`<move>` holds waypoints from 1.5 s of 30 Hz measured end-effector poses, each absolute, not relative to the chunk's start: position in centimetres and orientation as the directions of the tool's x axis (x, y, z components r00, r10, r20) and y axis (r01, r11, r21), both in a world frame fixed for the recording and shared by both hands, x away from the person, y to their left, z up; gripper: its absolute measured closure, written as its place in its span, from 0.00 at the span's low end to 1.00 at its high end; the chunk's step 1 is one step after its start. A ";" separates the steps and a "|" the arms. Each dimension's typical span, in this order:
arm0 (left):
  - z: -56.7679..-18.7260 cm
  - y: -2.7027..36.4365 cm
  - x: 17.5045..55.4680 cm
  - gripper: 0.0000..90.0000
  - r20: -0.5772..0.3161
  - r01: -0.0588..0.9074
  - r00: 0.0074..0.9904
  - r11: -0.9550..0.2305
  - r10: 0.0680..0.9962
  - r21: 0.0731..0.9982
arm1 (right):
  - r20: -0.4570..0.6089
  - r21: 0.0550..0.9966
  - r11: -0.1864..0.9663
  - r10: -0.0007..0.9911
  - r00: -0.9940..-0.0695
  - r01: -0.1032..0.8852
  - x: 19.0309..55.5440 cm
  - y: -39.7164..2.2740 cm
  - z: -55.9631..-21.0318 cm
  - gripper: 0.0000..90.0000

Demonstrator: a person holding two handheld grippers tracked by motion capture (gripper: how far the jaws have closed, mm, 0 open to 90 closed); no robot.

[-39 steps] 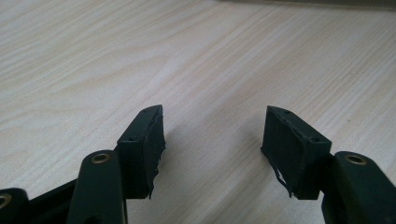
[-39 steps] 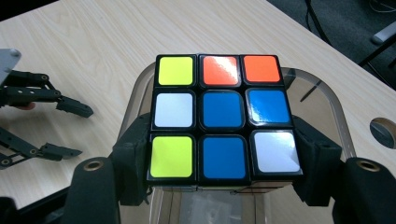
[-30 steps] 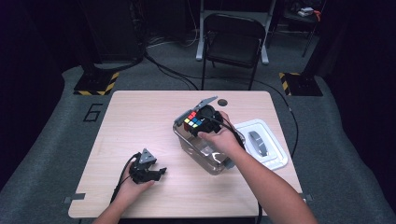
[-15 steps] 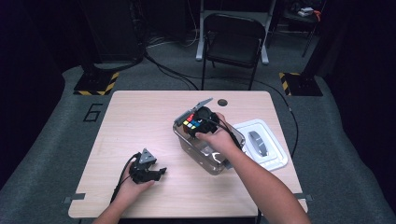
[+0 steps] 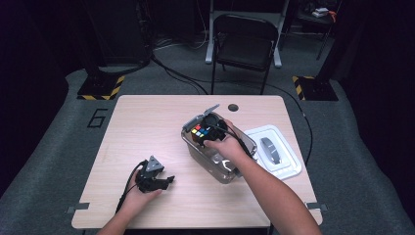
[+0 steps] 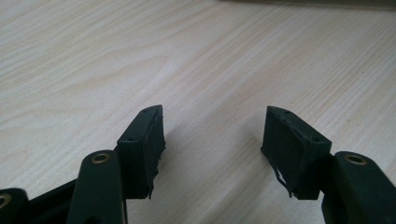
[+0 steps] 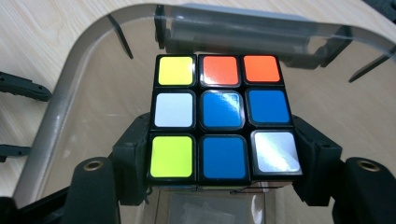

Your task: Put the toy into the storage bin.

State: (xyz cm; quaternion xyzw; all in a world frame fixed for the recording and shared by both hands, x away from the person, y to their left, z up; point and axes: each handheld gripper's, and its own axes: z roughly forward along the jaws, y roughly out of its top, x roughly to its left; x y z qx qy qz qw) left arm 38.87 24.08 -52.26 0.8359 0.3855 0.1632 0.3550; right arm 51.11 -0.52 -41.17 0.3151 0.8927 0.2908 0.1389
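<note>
A scrambled colour cube [image 5: 201, 132] sits between the jaws of my right gripper [image 5: 205, 134], which is shut on it at the far end of a clear plastic box [image 5: 222, 166]. In the right gripper view the cube [image 7: 222, 116] shows blue, white, yellow and orange squares. Both black pads [image 7: 133, 168] press its sides, and the box's rim [image 7: 70, 88] curves around it. My left gripper [image 5: 168, 179] rests near the table's front left. In the left gripper view it [image 6: 212, 140] is open over bare wood, with nothing between its pads.
A white lid [image 5: 286, 164] with a grey handle [image 5: 268, 149] lies right of the box. A grey flap [image 5: 208, 109] sticks up at the box's far end, near a round hole [image 5: 233, 107] in the wooden table [image 5: 142, 127]. A folding chair [image 5: 243, 46] stands beyond.
My right hand has lowered the cube slightly into the box. The left gripper has stayed where it was.
</note>
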 end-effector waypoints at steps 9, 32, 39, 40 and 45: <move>-52.2 24.1 38.9 0.43 0.002 0.527 0.652 -0.455 0.758 0.717 | -0.026 0.595 0.618 0.654 -0.756 0.514 51.5 -0.5 -42.4 0.38; -52.3 24.1 38.9 0.43 0.004 0.525 0.653 -0.456 0.758 0.719 | -0.010 0.558 0.608 0.685 -0.728 0.565 52.6 -0.6 -43.9 0.38; -52.3 24.1 38.9 0.43 0.003 0.525 0.653 -0.455 0.758 0.720 | -0.002 0.549 0.610 0.684 -0.729 0.571 52.8 -0.3 -44.0 0.37; -52.3 24.1 38.9 0.43 0.003 0.525 0.653 -0.454 0.758 0.720 | -0.003 0.550 0.613 0.681 -0.732 0.568 52.8 -0.2 -44.0 0.38; -52.3 24.1 38.9 0.43 0.001 0.525 0.653 -0.454 0.758 0.720 | -0.003 0.542 0.620 0.676 -0.737 0.567 52.9 0.1 -44.1 0.37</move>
